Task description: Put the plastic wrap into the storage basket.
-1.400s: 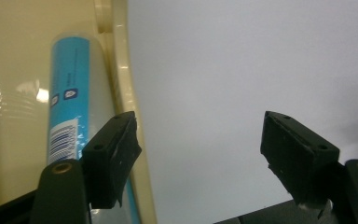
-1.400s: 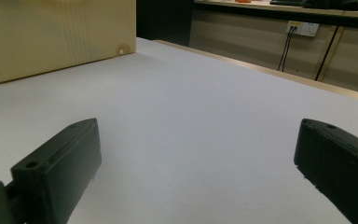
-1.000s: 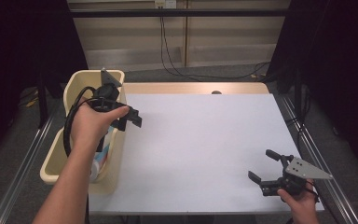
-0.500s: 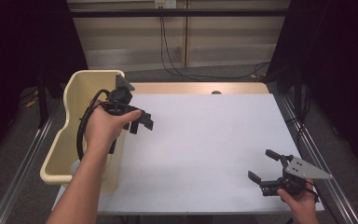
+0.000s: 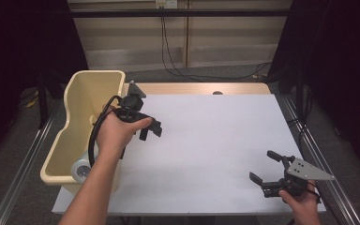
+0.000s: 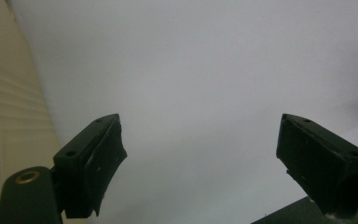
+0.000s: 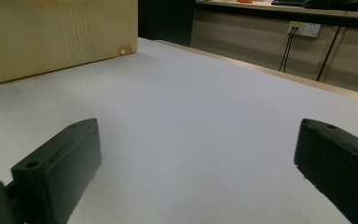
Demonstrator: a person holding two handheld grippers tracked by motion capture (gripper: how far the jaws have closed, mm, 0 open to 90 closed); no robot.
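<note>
Left gripper hovers just right of the bin, fingers apart, empty; right gripper likewise. A careless swing could knock the bin.

High view looks down on the table; both tool views skim it closely, perhaps sharing the bin.

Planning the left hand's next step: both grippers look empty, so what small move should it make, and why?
Probably swing the left gripper back over the cream bin and lower it toward the tape roll: its jaws stand open and empty over bare table.
</note>
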